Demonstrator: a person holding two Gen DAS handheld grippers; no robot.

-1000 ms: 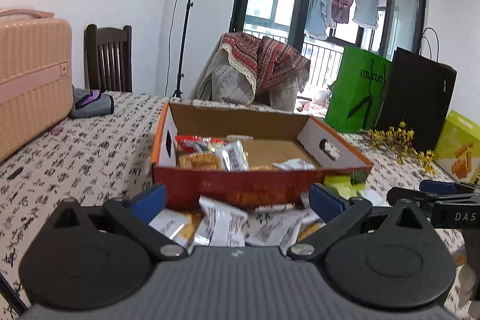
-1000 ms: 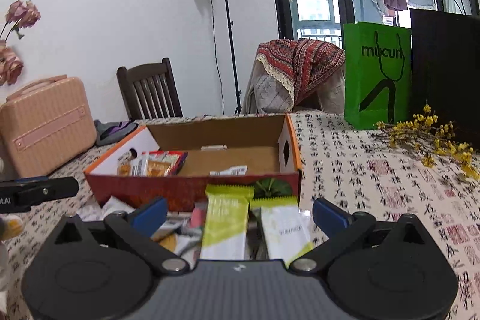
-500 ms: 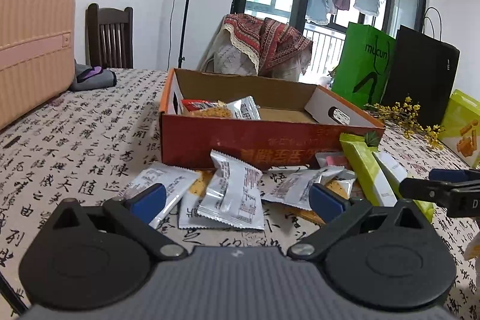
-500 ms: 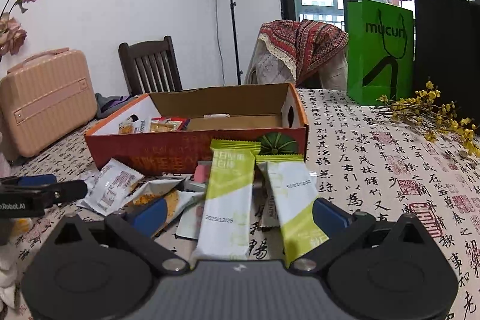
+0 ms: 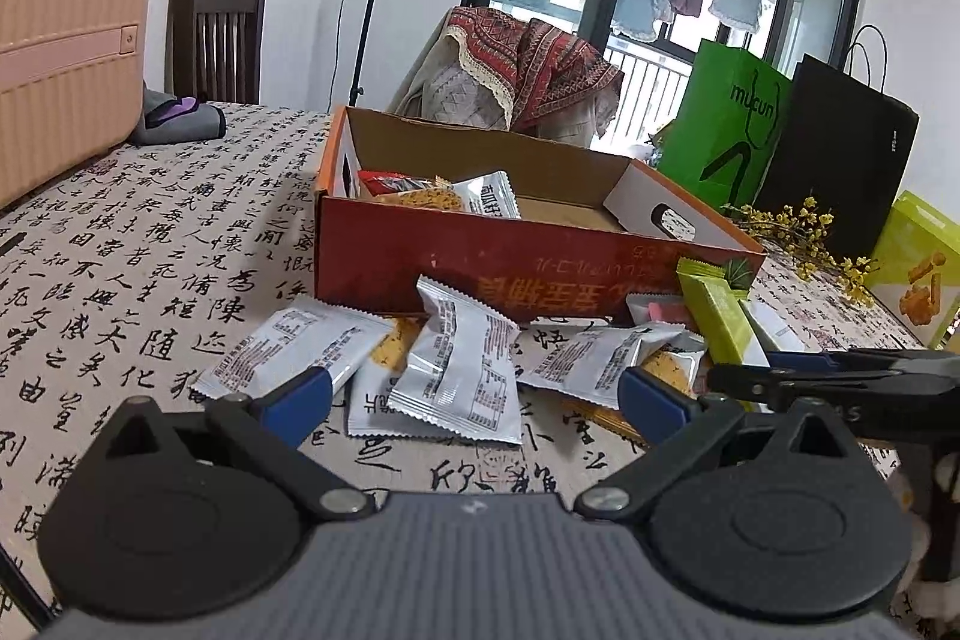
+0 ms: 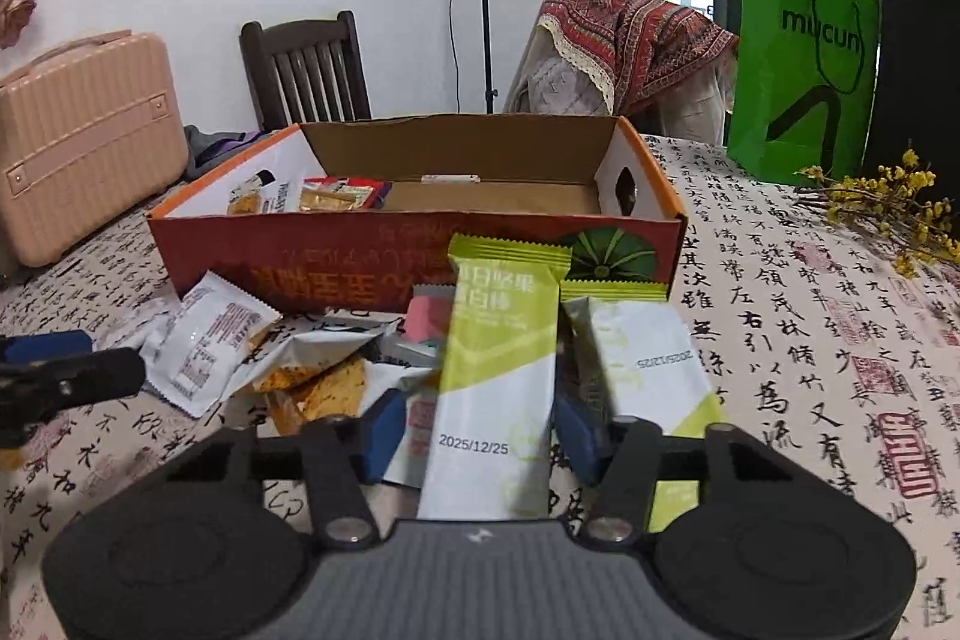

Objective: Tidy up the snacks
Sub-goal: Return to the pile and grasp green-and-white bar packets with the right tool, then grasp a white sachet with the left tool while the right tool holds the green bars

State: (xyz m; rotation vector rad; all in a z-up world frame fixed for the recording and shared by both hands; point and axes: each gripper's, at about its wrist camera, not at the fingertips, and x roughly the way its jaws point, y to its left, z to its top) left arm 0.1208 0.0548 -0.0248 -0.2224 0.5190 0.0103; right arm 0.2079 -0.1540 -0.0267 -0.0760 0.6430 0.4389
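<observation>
An open orange-red cardboard box (image 5: 540, 280) (image 6: 360, 256) stands on the tablecloth with a few snacks in its left end. Loose snack packets lie in front of it. My left gripper (image 5: 474, 400) is open and low over a white packet (image 5: 462, 370), which lies between its blue pads. My right gripper (image 6: 480, 424) is closing, with a green-and-white bar packet (image 6: 498, 370) (image 5: 720, 322) lengthwise between the pads. The right pad is at the packet's edge and a narrow gap remains on the left. A second green-and-white bar (image 6: 648, 370) lies just to its right.
A pink hard case (image 5: 60, 40) stands at the table's left, with a grey pouch (image 5: 180, 124) by it. A green paper bag (image 6: 804, 70), a black bag (image 5: 840, 160), yellow flowers (image 6: 888, 202) and a yellow-green box (image 5: 918, 268) crowd the right. Chairs stand behind the table.
Both grippers have come down toward the packets in front of the box. The right gripper's jaws have gone from wide apart to narrow around the green-and-white bar. The left jaws stay wide.
</observation>
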